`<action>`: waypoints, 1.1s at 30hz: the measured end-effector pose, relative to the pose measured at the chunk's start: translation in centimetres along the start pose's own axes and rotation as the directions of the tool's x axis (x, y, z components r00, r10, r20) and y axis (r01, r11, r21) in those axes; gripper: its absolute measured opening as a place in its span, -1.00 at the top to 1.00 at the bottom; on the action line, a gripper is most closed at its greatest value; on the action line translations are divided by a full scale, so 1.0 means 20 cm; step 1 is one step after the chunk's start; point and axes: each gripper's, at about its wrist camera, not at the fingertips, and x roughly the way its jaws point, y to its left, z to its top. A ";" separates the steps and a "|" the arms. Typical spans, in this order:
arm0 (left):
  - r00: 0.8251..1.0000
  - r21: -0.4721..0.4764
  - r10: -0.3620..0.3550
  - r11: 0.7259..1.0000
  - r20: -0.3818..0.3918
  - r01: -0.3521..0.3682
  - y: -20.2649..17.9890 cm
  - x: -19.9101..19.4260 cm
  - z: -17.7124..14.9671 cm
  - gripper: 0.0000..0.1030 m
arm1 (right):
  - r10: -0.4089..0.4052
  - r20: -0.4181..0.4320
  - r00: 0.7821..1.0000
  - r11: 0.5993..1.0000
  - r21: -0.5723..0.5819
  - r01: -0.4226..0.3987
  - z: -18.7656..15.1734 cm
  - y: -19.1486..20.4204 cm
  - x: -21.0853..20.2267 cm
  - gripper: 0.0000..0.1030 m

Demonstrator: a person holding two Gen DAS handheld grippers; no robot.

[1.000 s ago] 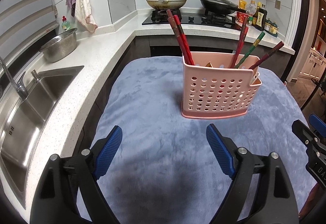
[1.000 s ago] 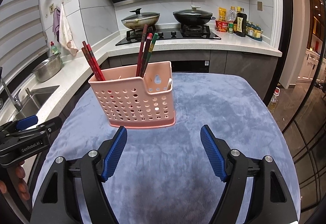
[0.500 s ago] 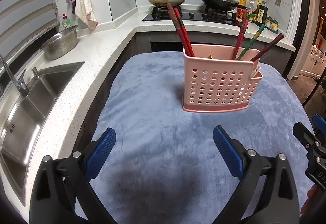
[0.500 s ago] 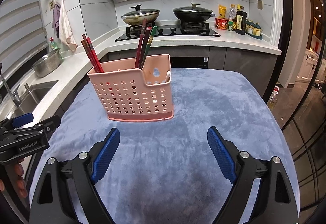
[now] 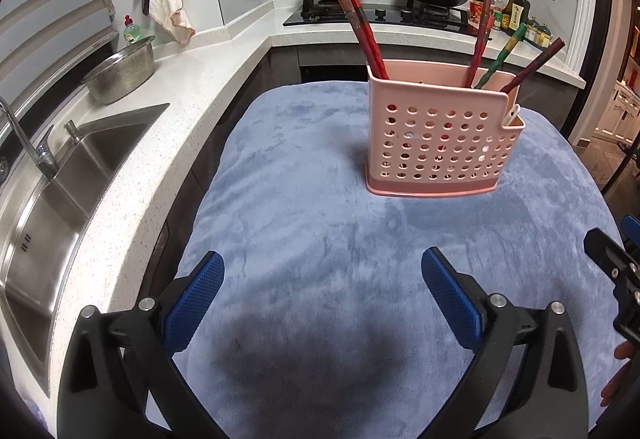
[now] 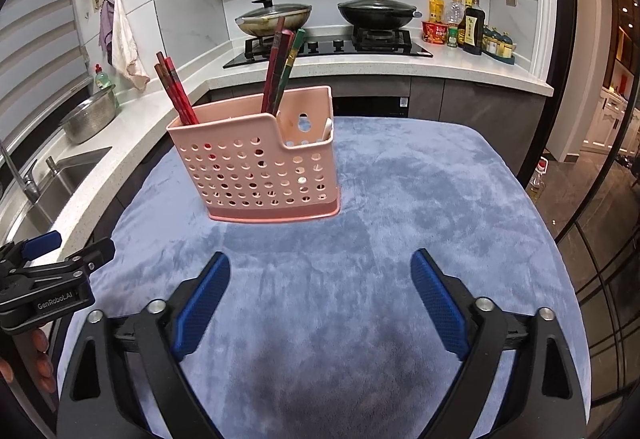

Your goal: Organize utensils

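Note:
A pink perforated utensil holder [image 5: 440, 143] stands upright on the blue cloth [image 5: 320, 231]; it also shows in the right wrist view [image 6: 260, 171]. Several red chopsticks [image 5: 362, 35] and a green one [image 5: 500, 57] stick out of it, and they show in the right wrist view [image 6: 278, 67] too. A white spoon tip [image 6: 328, 125] peeks from the small side compartment. My left gripper [image 5: 322, 295] is open and empty, well short of the holder. My right gripper [image 6: 320, 295] is open and empty, also short of it.
A steel sink [image 5: 44, 207] with a tap and a metal colander [image 5: 120, 73] are on the white counter at left. Two lidded pans [image 6: 276, 15] sit on the hob behind, with bottles [image 6: 472, 27] at right. The cloth's edge drops off at right.
Both grippers have drawn back from the holder and lowered a little; the holder looks farther away. Both stay open and empty.

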 end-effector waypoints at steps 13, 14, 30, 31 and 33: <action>1.000 0.009 0.022 1.000 0.004 -0.022 -0.01 -0.01 -0.03 -0.86 | -0.009 -0.014 1.000 1.000 0.011 0.009 -0.04 -0.01 0.00 -0.87; 1.000 0.009 0.023 1.000 0.003 -0.023 0.00 -0.01 -0.03 -0.86 | -0.015 -0.013 1.000 1.000 0.009 0.015 -0.05 -0.01 0.00 -0.87; 0.999 0.013 0.043 0.999 0.011 -0.043 -0.01 -0.03 -0.05 -0.86 | -0.013 -0.016 1.000 1.000 0.000 0.013 -0.06 0.01 0.00 -0.87; 0.999 0.013 0.044 0.999 0.011 -0.044 -0.01 -0.03 -0.05 -0.86 | -0.013 -0.016 1.000 1.000 0.001 0.013 -0.06 0.01 0.00 -0.87; 0.999 0.011 0.046 0.999 0.008 -0.046 -0.01 -0.03 -0.05 -0.86 | -0.013 -0.016 1.000 1.000 0.003 0.013 -0.06 0.01 0.00 -0.87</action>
